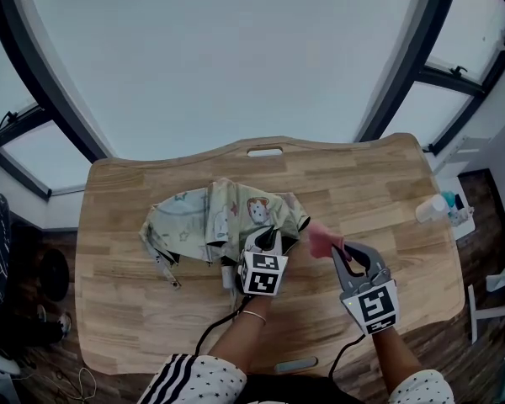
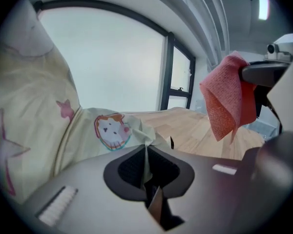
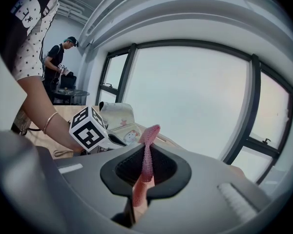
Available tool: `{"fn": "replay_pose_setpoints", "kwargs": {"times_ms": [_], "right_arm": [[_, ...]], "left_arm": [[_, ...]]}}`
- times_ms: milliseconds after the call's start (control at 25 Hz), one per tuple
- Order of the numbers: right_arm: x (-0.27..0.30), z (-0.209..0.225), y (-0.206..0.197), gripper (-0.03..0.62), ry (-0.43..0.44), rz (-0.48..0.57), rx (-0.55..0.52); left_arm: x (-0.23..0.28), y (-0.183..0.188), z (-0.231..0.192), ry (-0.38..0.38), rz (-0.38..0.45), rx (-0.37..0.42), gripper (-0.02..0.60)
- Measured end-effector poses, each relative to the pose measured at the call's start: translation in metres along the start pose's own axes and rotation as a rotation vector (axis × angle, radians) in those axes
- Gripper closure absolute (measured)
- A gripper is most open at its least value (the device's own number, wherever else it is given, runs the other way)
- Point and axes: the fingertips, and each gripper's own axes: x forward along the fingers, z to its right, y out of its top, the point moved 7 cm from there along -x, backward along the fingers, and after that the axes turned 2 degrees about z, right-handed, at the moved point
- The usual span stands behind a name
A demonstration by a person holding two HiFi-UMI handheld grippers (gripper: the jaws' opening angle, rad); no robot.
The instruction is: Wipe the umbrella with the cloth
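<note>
A collapsed pale-green umbrella with cartoon prints lies crumpled on the wooden table, left of centre. My left gripper sits at the umbrella's right edge. In the left gripper view its jaws are shut on a thin fold of the umbrella fabric. My right gripper is just to the right, shut on a pink-red cloth that sticks out past its tips. The cloth hangs above the table in the left gripper view. In the right gripper view the cloth stands pinched edge-on between the jaws.
A small bottle stands near the table's right edge. A handle slot is cut into the far edge. A flat grey-green object lies at the near edge. A person stands far off in the room.
</note>
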Motion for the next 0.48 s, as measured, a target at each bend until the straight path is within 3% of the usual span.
{"fn": "replay_pose_setpoints", "kwargs": {"times_ms": [160, 480], "right_arm": [[-0.001, 0.0, -0.004, 0.567, -0.003, -0.006, 0.004], [0.003, -0.01, 0.002, 0.567, 0.012, 0.012, 0.007]], "left_arm": [[-0.006, 0.007, -0.003, -0.01, 0.027, -0.006, 0.583], [-0.053, 0.031, -0.021, -0.019, 0.219, -0.082, 0.583]]}}
